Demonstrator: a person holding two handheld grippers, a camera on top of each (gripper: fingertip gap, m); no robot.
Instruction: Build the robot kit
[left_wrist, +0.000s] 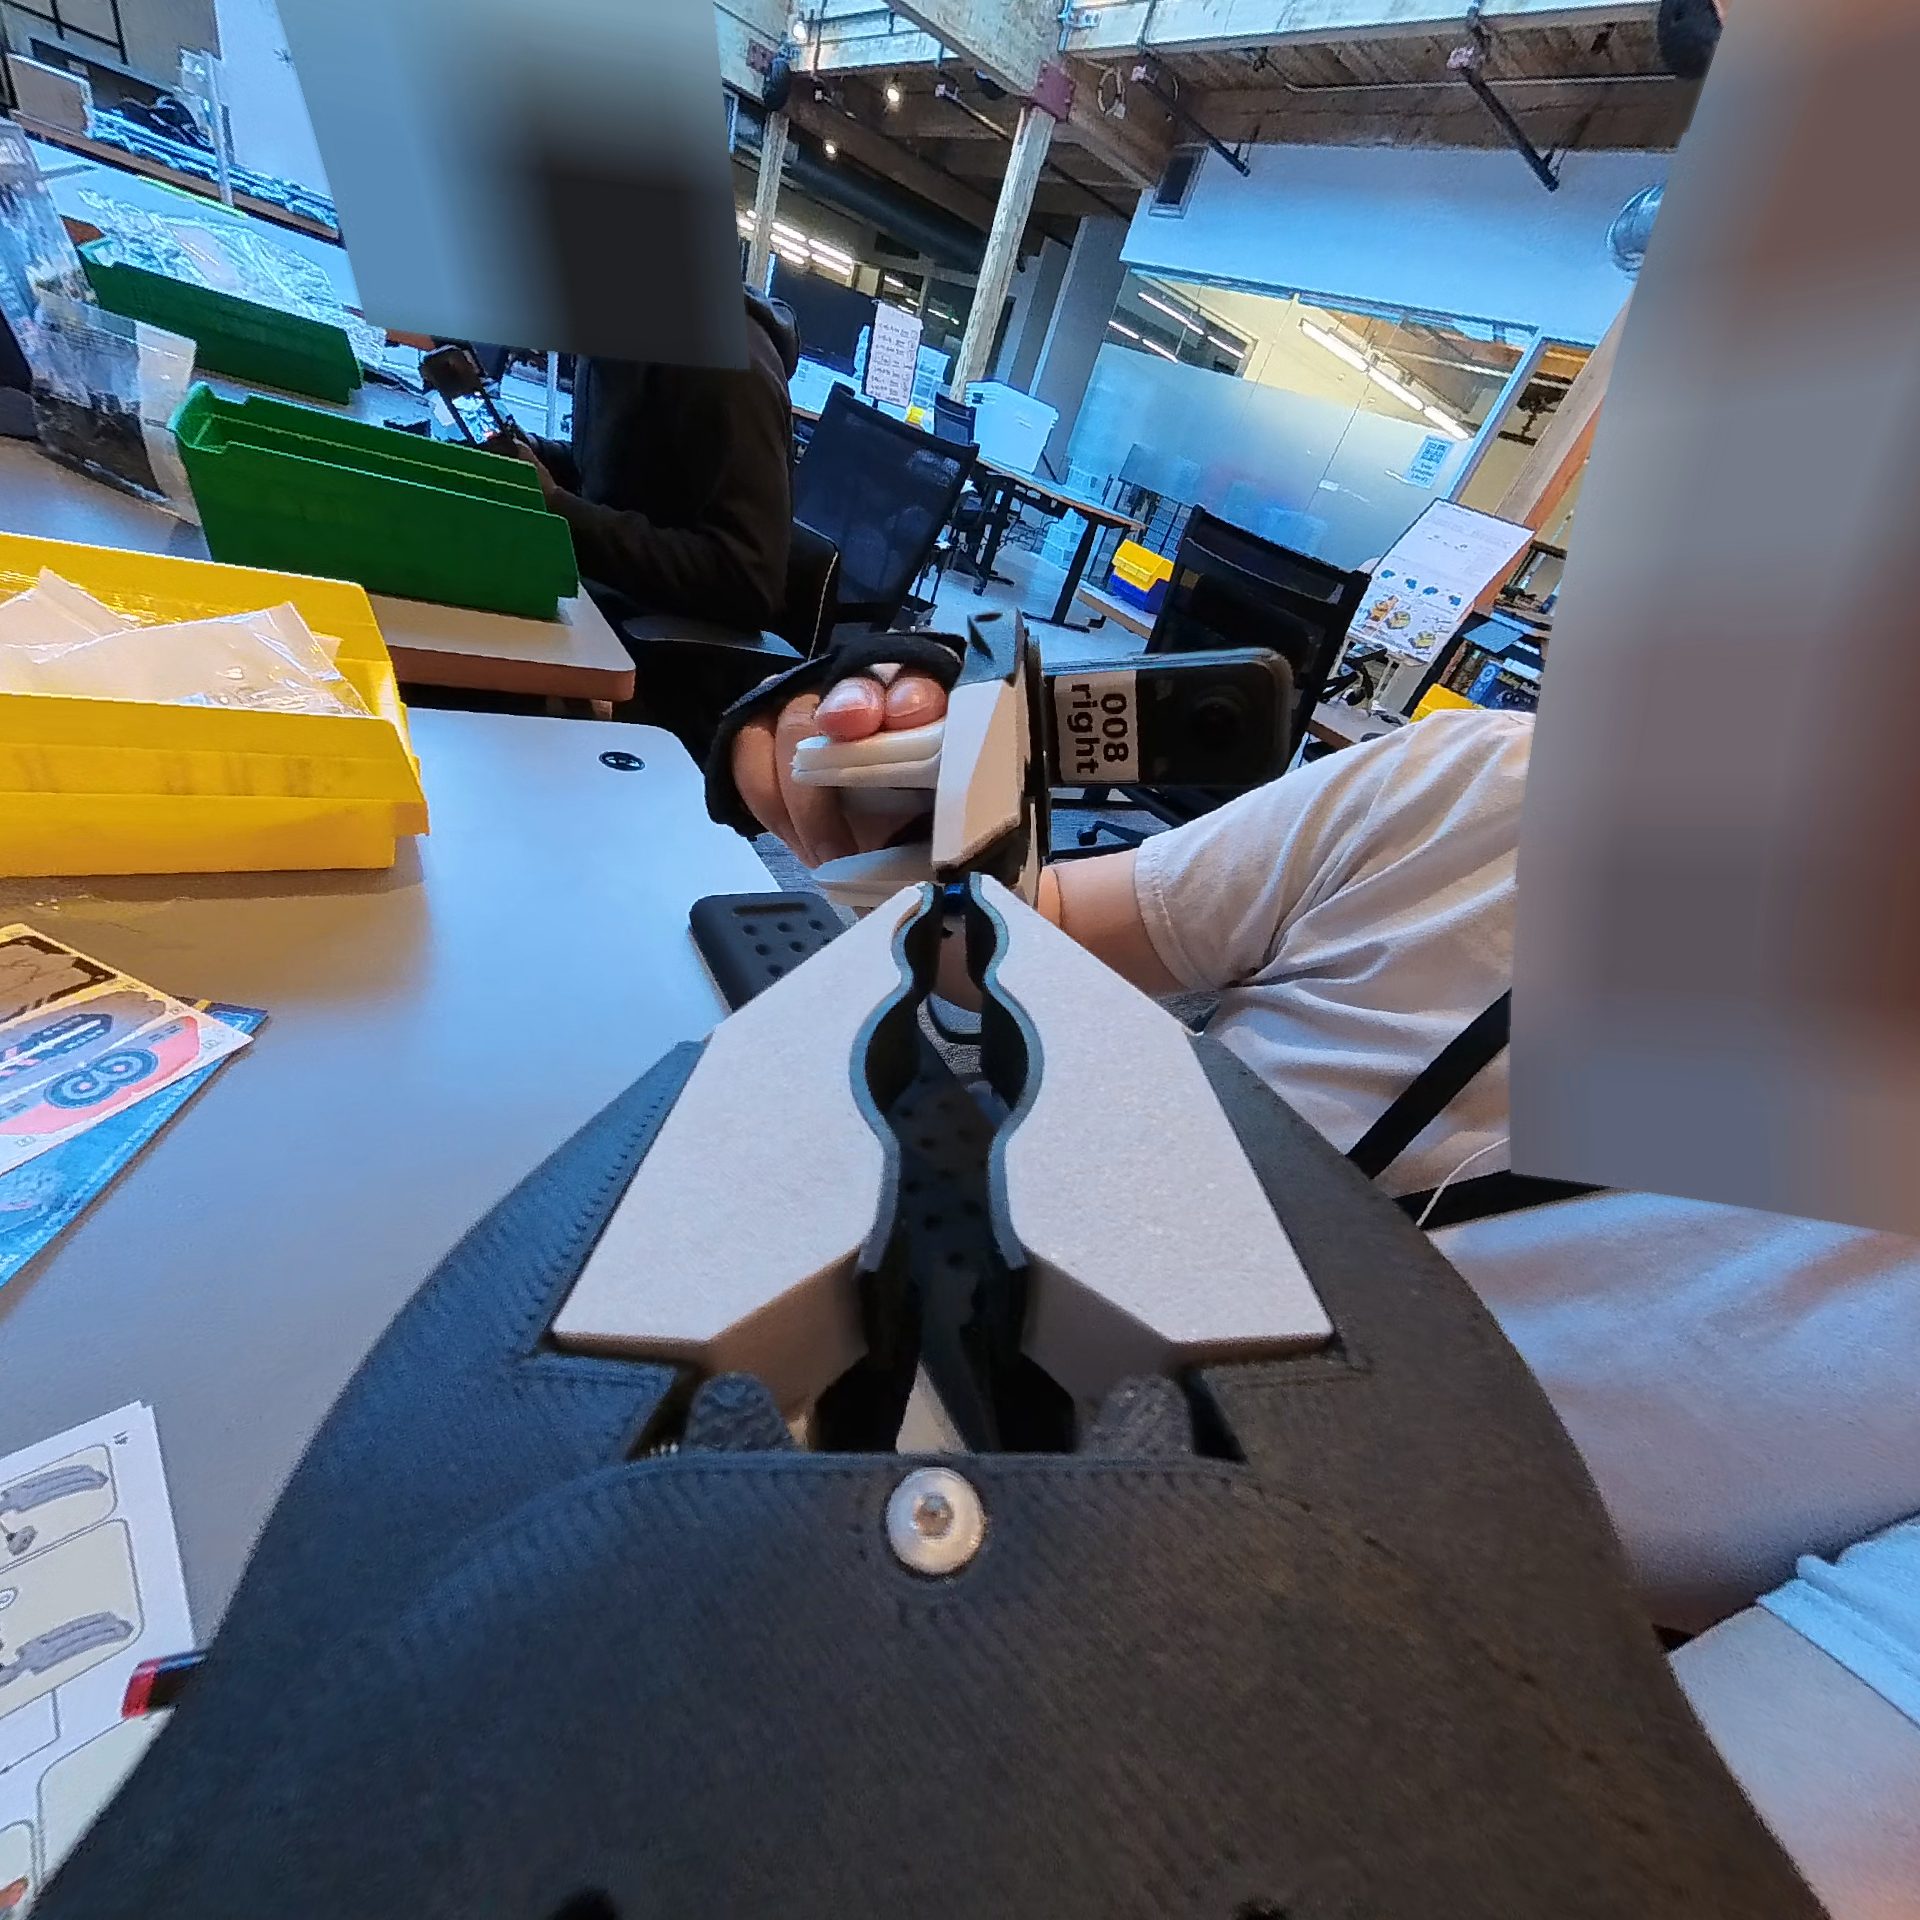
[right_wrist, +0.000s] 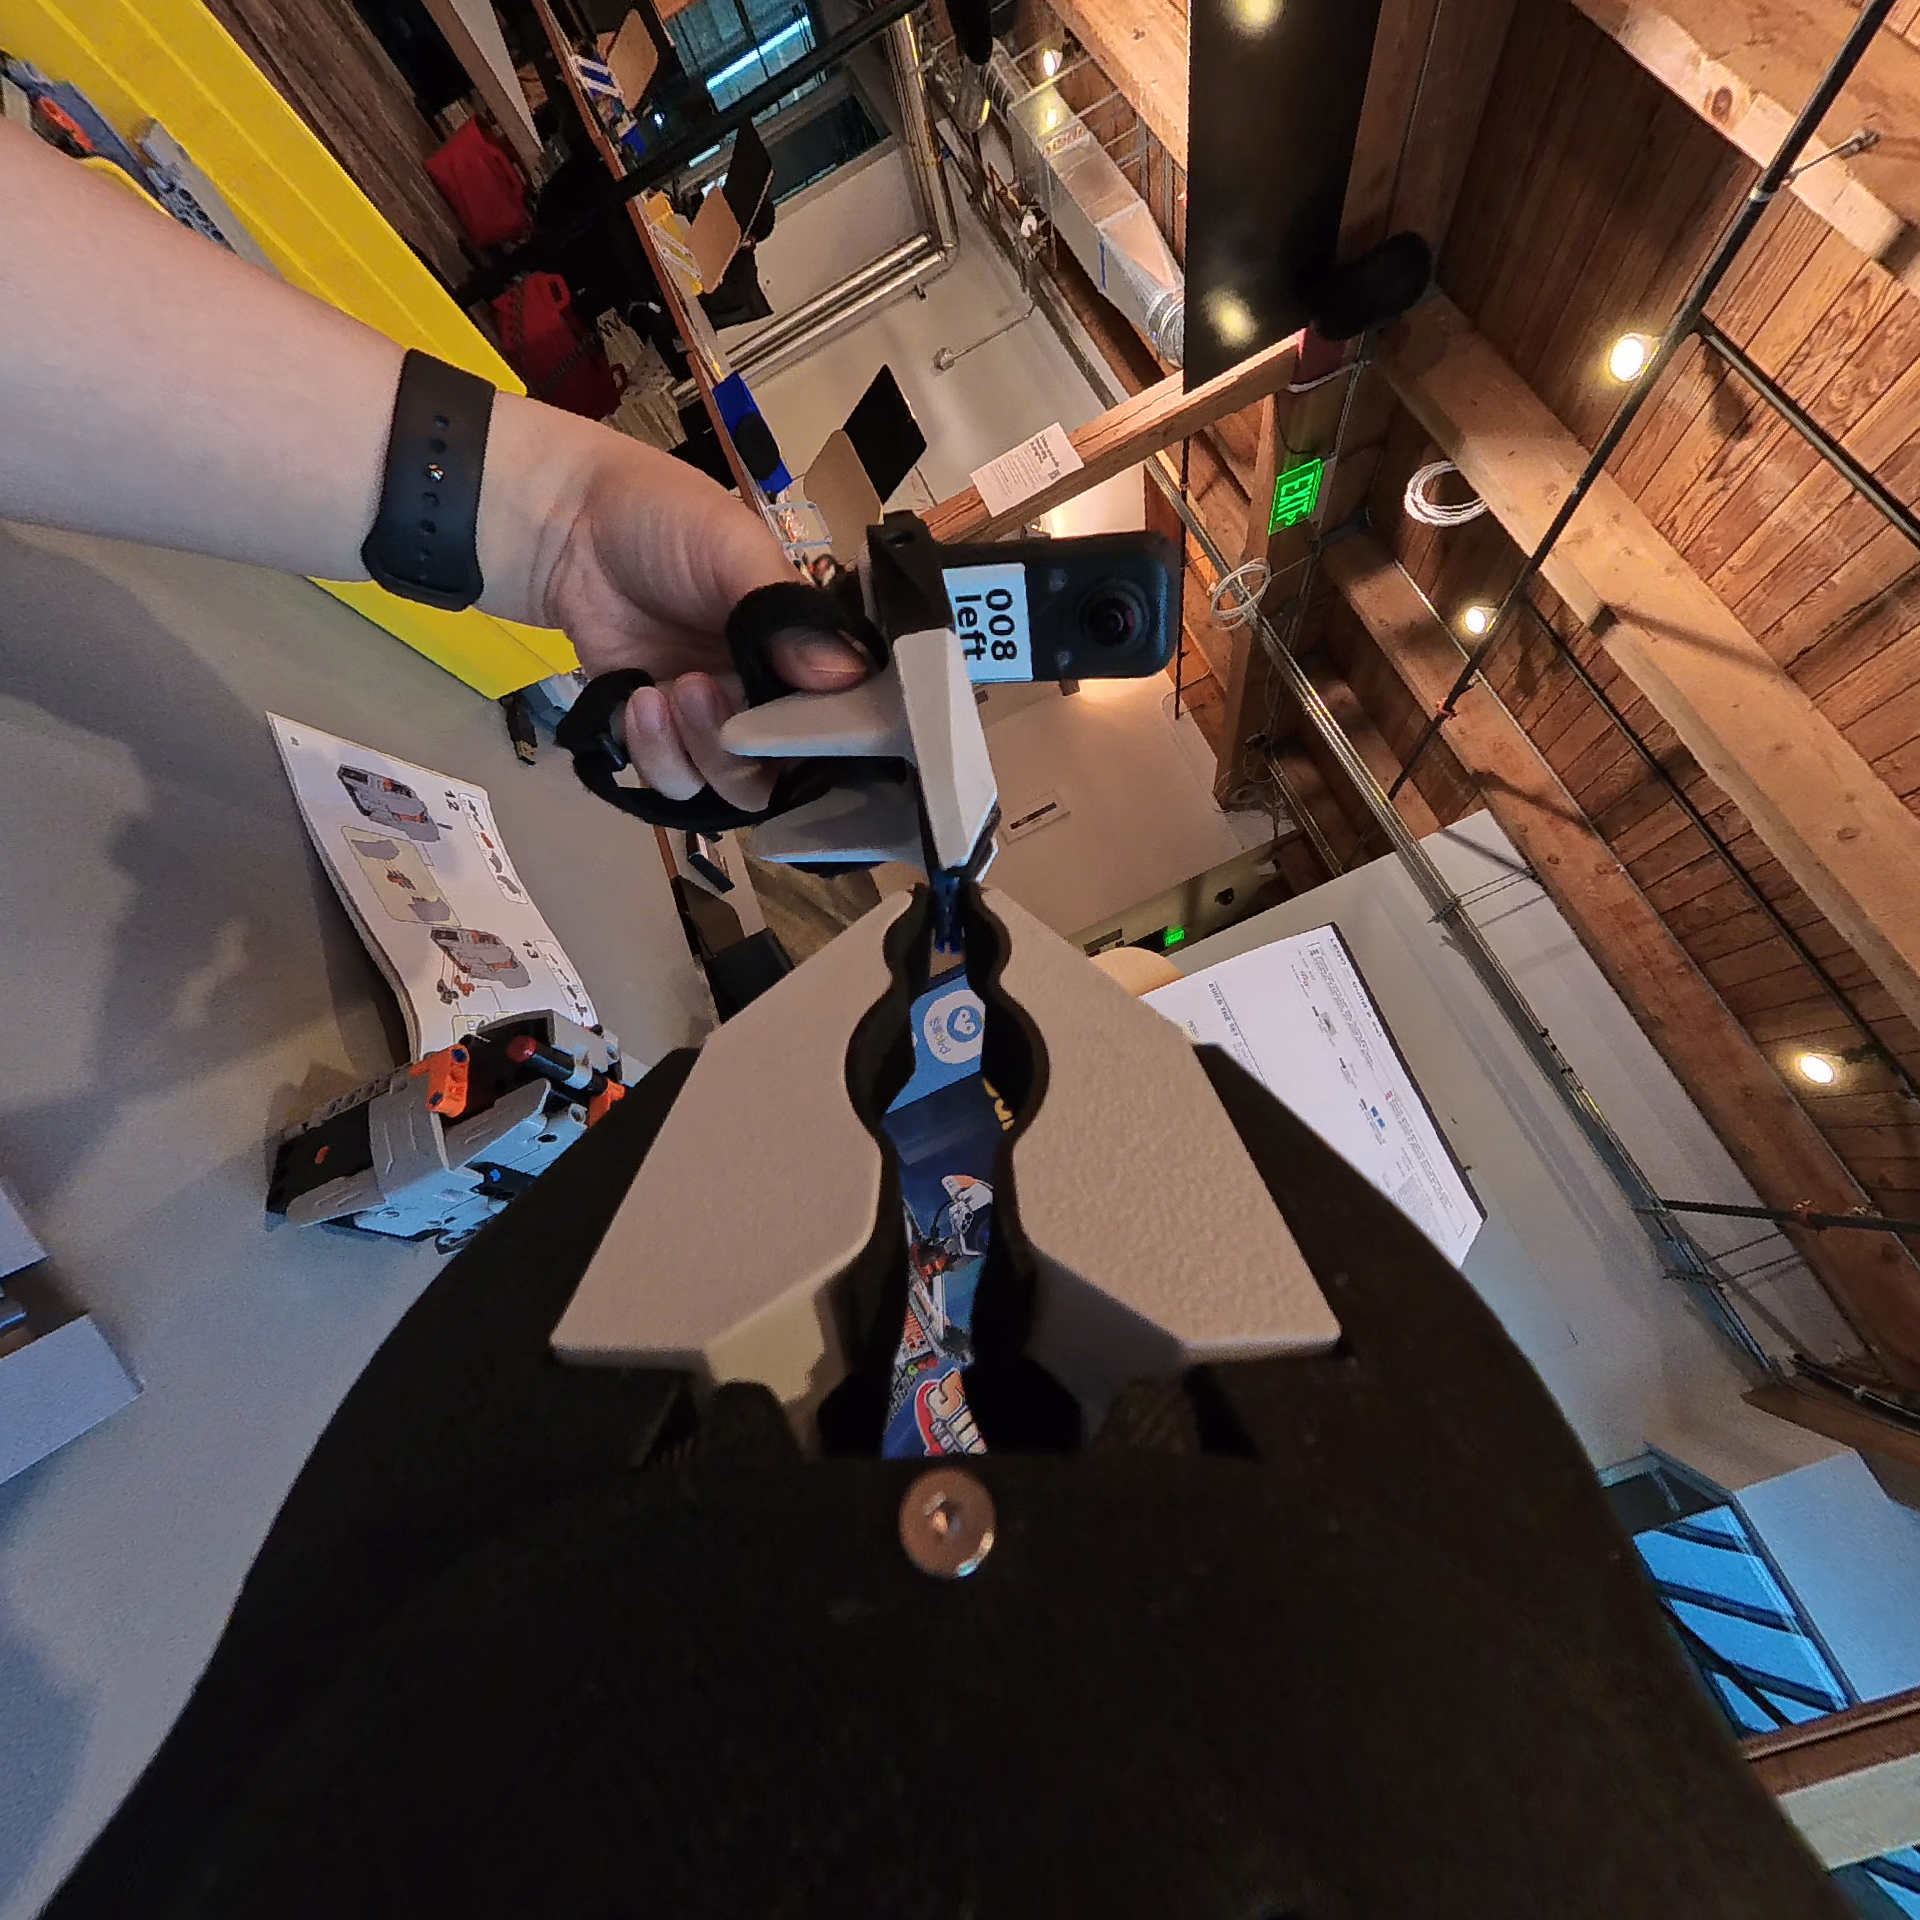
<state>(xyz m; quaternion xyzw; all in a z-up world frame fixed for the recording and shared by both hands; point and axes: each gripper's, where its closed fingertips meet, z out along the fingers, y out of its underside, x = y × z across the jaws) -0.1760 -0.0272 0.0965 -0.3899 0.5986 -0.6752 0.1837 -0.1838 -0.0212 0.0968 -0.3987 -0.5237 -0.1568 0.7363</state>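
Observation:
My left gripper and my right gripper meet tip to tip in mid-air above the grey table's edge. A small blue toy-brick piece sits pinched at the tips, and it also shows in the right wrist view. Both pairs of jaws are closed on it. The right gripper shows in the left wrist view, pointing down at my left tips. The left gripper shows likewise in the right wrist view. A hand holds each handle. Most of the blue piece is hidden by the fingers.
A partly built grey, black and orange toy vehicle stands on the table beside an open instruction booklet. A yellow bin with clear bags, green bins and printed sheets lie to the left. A seated person is beyond. Both grippers' tips are close together, under 4 cm apart.

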